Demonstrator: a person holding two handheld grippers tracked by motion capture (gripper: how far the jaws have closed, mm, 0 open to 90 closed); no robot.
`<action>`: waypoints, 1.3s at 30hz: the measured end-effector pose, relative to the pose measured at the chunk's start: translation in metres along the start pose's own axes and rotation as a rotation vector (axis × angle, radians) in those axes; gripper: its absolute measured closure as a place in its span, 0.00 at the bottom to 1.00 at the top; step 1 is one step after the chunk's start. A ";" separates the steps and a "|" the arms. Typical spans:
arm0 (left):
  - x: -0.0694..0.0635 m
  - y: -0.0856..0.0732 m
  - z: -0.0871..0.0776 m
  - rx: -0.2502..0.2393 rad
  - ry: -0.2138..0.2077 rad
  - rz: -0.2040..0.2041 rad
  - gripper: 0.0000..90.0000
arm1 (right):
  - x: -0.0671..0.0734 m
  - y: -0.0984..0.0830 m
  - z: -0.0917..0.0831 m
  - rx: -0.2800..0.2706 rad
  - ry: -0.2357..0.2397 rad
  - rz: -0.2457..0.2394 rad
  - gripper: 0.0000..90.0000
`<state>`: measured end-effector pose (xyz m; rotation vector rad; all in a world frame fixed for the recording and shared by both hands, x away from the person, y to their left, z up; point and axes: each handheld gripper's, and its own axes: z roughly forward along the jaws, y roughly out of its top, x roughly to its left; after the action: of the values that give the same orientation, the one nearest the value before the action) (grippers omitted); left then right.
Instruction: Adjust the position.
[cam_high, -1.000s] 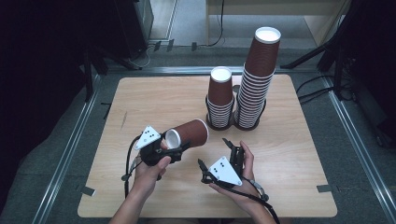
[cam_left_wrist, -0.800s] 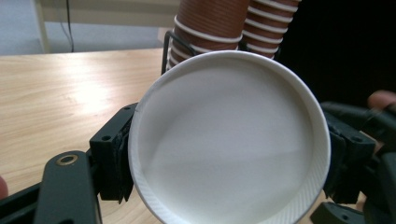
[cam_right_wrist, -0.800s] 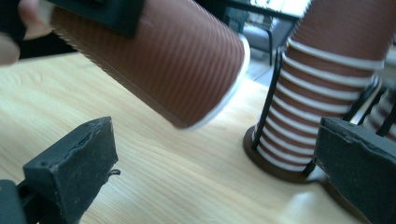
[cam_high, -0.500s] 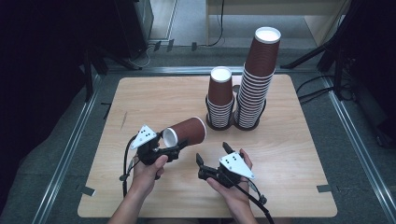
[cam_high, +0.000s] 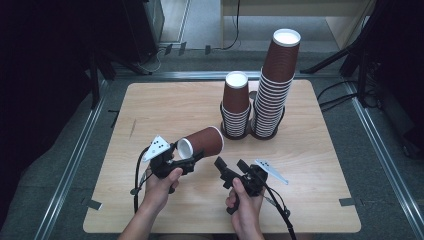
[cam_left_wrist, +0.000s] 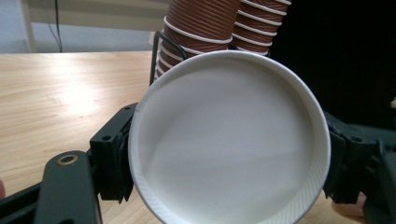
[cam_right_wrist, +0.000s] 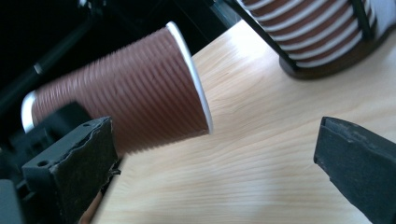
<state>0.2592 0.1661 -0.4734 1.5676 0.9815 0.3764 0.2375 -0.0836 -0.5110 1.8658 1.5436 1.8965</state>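
A brown ribbed paper cup (cam_high: 202, 142) lies tipped on its side just above the wooden table (cam_high: 150, 110). My left gripper (cam_high: 191, 154) is shut on its narrow end, and the cup's white bottom (cam_left_wrist: 229, 149) faces that gripper's camera with a black jaw on either side. The cup's wide white rim (cam_right_wrist: 194, 77) points toward the stacks. My right gripper (cam_high: 231, 167) is just right of the cup, open, with nothing between its fingertips (cam_right_wrist: 95, 128). Its jaws stand short of the cup's mouth.
Two stacks of upturned brown cups stand in black wire holders at the back right: a short stack (cam_high: 236, 107) and a taller stack (cam_high: 276, 85). Bare wood lies left of them. Cables trail from both grippers toward the front edge.
My right gripper has rolled in the hand, its grey plate swinging from left to right, and its jaws have drawn a little nearer the cup. The left gripper and cup have stayed put.
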 end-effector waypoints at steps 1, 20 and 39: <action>0.000 0.000 0.000 0.001 -0.001 -0.001 0.24 | -0.001 0.001 0.000 -0.002 0.008 0.058 0.00; -0.008 -0.004 0.004 -0.015 -0.002 0.029 0.24 | 0.007 0.001 0.012 0.012 0.088 0.559 0.00; -0.017 -0.009 0.010 -0.003 -0.024 0.061 0.24 | 0.006 0.009 0.025 0.028 0.113 0.762 0.00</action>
<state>0.2528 0.1462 -0.4792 1.5988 0.9161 0.4007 0.2608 -0.0695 -0.5068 2.6570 0.9287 2.2685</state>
